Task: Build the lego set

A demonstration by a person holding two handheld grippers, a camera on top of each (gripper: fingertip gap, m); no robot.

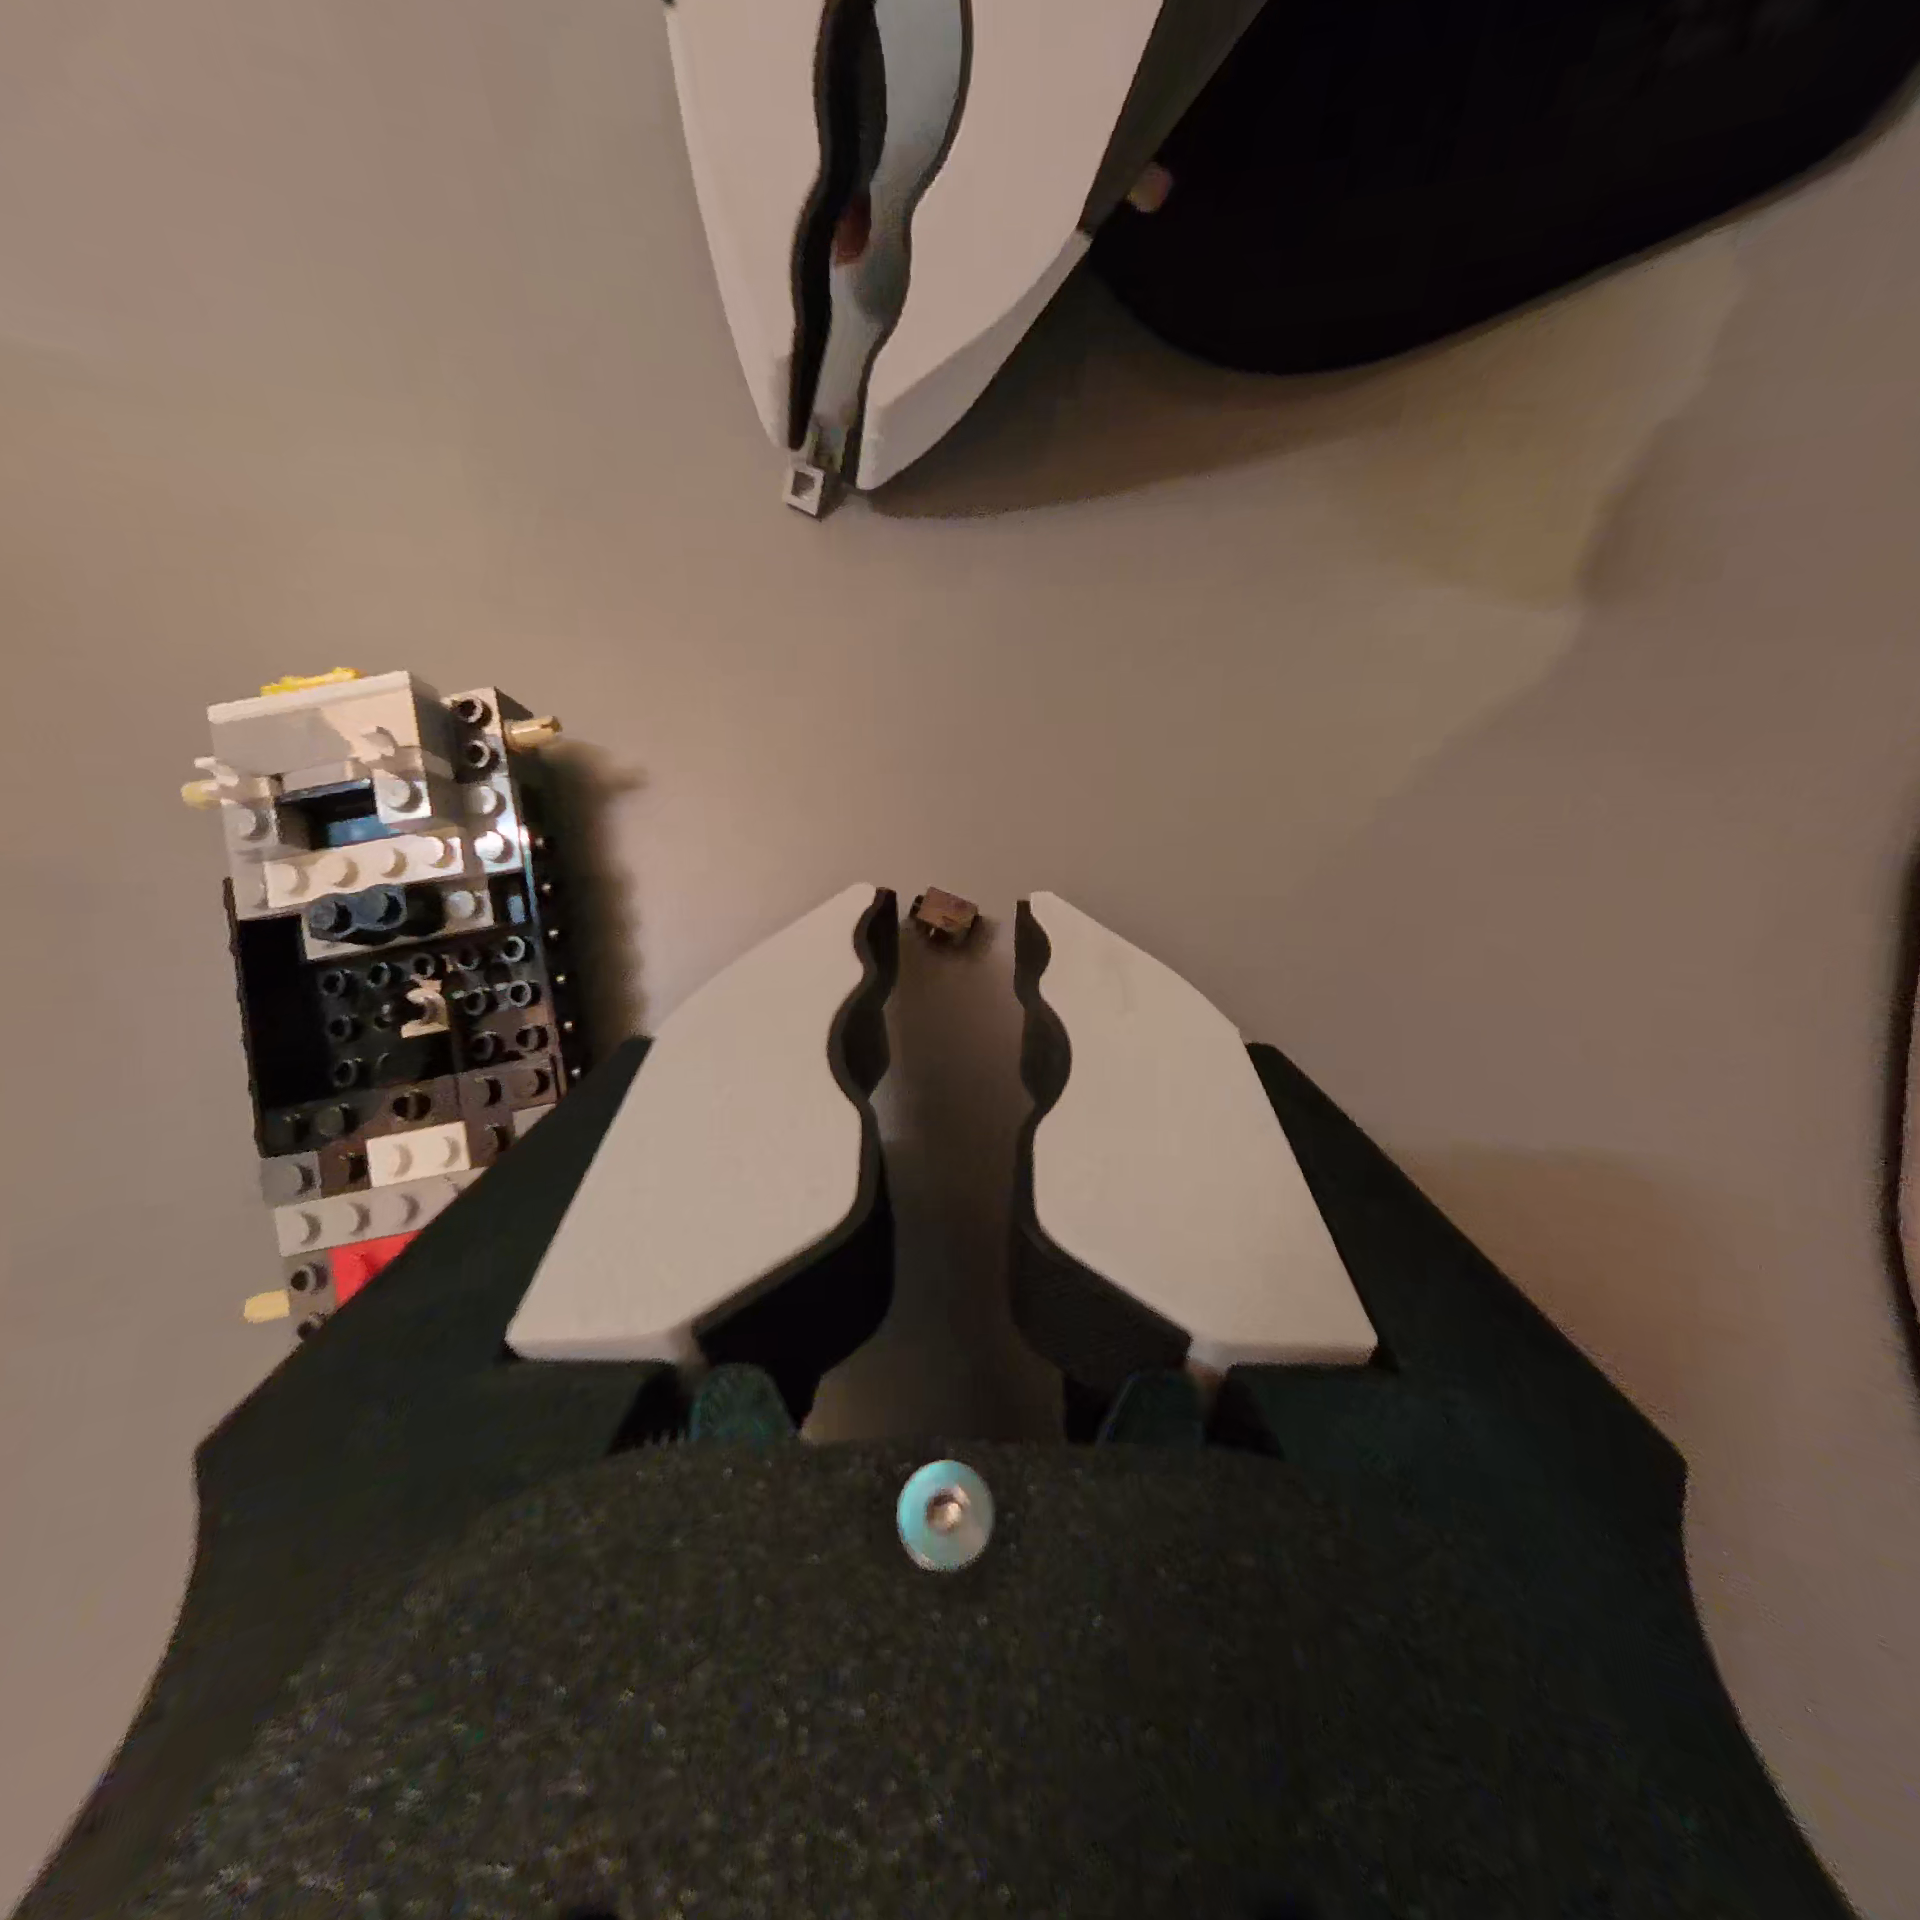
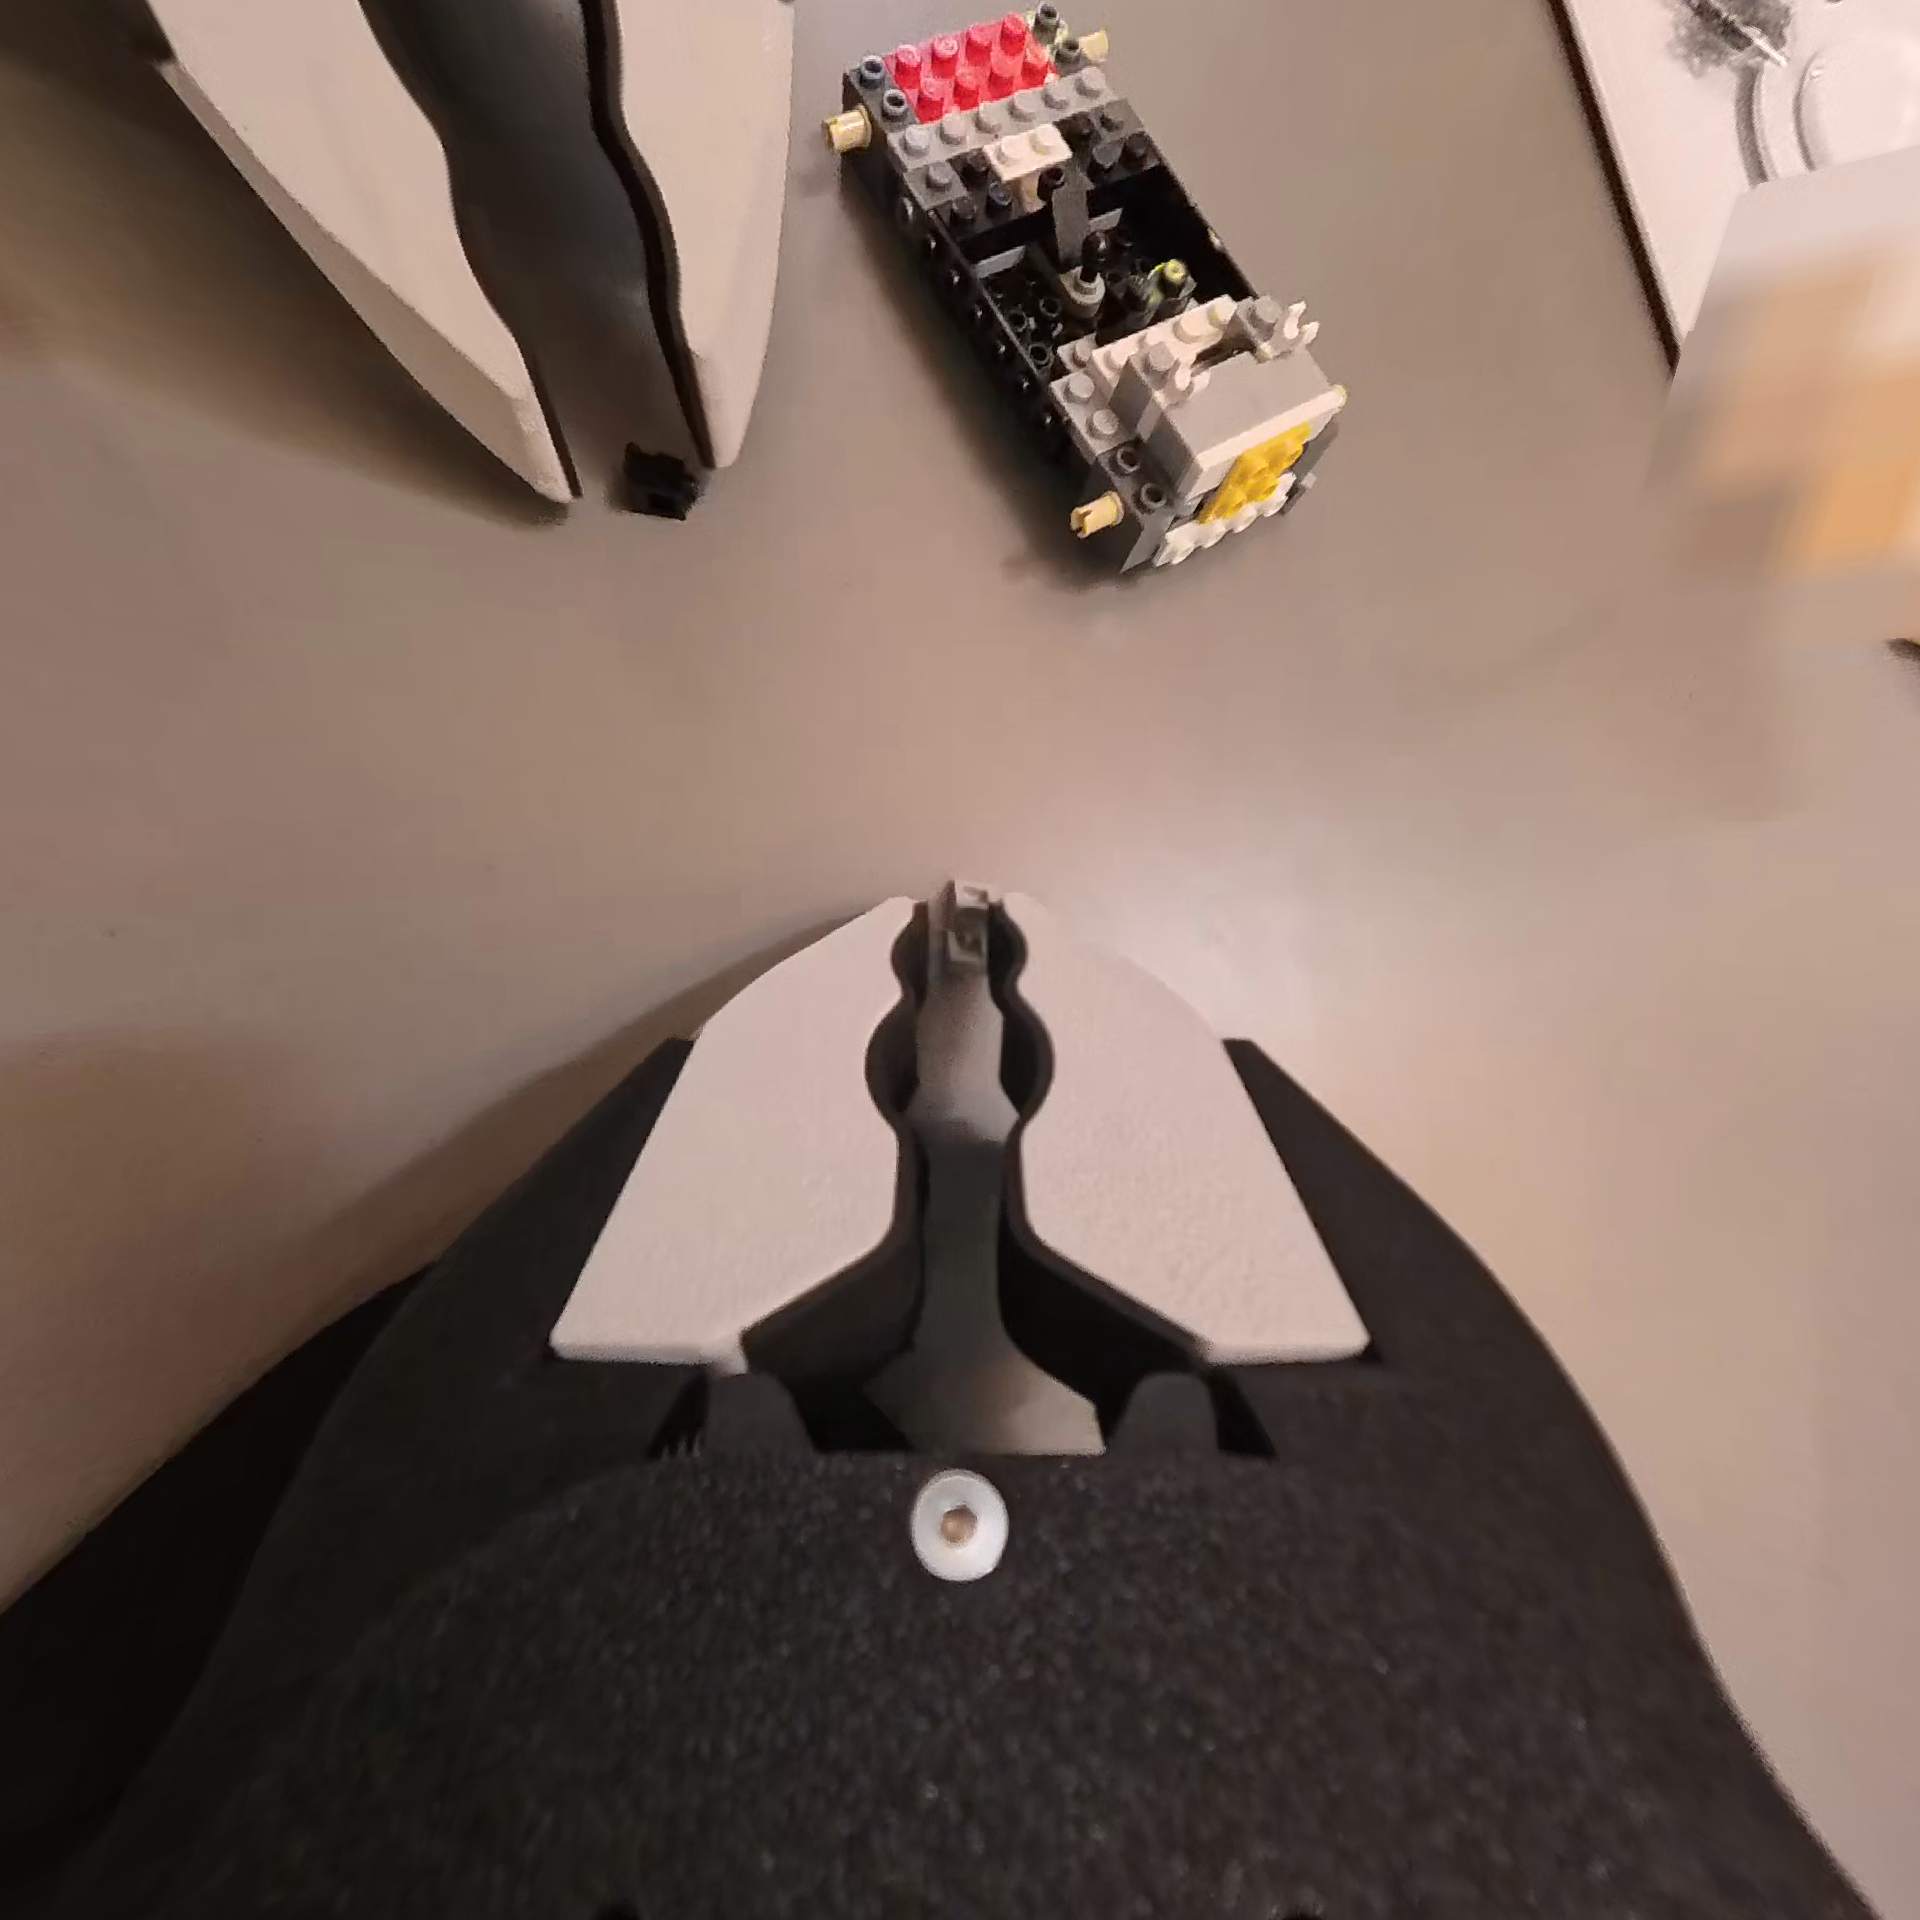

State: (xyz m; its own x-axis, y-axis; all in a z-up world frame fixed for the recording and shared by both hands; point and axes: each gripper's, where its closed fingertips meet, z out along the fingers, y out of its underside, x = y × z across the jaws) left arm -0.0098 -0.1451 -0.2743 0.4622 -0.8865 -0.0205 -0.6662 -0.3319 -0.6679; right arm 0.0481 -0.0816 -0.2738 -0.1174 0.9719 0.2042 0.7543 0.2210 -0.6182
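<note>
A partly built lego car (image 1: 384, 987) of black, grey, white and red bricks lies on the tan table, left of my left gripper; it also shows in the right wrist view (image 2: 1091, 301). My left gripper (image 1: 951, 906) is open, its tips low on either side of a small dark piece (image 1: 945, 918) on the table. That piece (image 2: 658, 480) and the left gripper (image 2: 636, 473) show at upper left in the right wrist view. My right gripper (image 2: 961, 914) is shut on a small grey piece (image 2: 964, 930), held clear of the car. The right gripper (image 1: 831, 457) and its grey piece (image 1: 812, 486) show in the left wrist view.
A white tray (image 2: 1621, 156) holding some parts stands at the far right beyond the car. A blurred white and yellow object (image 2: 1818, 416) is beside it. Bare tan table (image 2: 727, 727) lies between the two grippers and the car. Left tips to right tips: about 9 cm.
</note>
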